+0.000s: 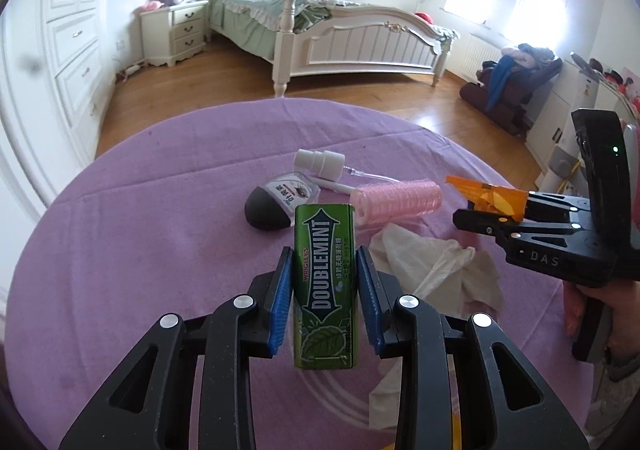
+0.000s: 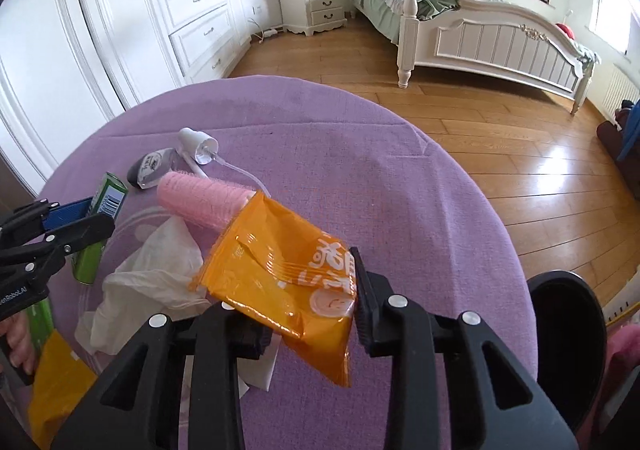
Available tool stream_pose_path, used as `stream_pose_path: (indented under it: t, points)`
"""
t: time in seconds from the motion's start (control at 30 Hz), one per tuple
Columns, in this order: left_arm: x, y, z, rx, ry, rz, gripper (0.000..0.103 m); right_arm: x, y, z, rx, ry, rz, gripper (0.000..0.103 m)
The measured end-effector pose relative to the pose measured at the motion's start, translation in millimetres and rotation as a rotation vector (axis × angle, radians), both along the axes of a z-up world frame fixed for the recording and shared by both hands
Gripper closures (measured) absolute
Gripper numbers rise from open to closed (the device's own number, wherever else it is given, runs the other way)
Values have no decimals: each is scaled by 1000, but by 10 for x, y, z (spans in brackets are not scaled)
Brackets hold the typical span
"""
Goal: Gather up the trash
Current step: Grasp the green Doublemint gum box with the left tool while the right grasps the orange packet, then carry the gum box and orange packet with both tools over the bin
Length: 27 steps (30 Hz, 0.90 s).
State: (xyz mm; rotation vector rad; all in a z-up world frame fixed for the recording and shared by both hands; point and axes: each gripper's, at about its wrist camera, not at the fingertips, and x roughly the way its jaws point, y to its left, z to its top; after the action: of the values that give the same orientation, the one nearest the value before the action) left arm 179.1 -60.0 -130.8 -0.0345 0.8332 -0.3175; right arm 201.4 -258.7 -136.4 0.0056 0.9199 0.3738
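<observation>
Fingers (image 1: pixel 285 292) clamp gum pack (image 1: pixel 325 290); table edge (image 1: pixel 280 102) beyond.

— What trash is there?
— A green gum box (image 1: pixel 325 286), upright and lifted off the table (image 1: pixel 160 209), and a crumpled orange wrapper (image 2: pixel 288 282), also in the air.
— Anything lying down?
— A crumpled white tissue (image 1: pixel 436 266) near the table's middle, toward the near edge, and another orange wrapper (image 2: pixel 56 382) at that edge.

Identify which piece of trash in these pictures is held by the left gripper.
The green gum pack, clamped upright between the left gripper's blue pads. The orange wrapper is in the right gripper; the tissue lies loose.
</observation>
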Motion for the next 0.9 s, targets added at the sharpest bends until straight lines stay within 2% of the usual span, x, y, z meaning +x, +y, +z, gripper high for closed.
stream_pose_path:
  t: [0.1,0.2,0.47,0.7,0.9]
  points:
    - [-100,-66,162,-7,-39,-8,71,-98,-171,88,61,-40,-20,74]
    - [-194,-212,349,-18,-78,-33,71,-224,-408,200,177,-72,-39,74]
    - [-397,-1034,752,-35,-168,-189,71,-572,-1077,440,332,-167,-146,74]
    - [-472,-1850,810,-36,-178,-324,71,-788,-1696,459,383,-212,-268,73]
    - [-510,-2437,703,-43,-172,-419,71,-889,-2197,298,424,-205,-385,73]
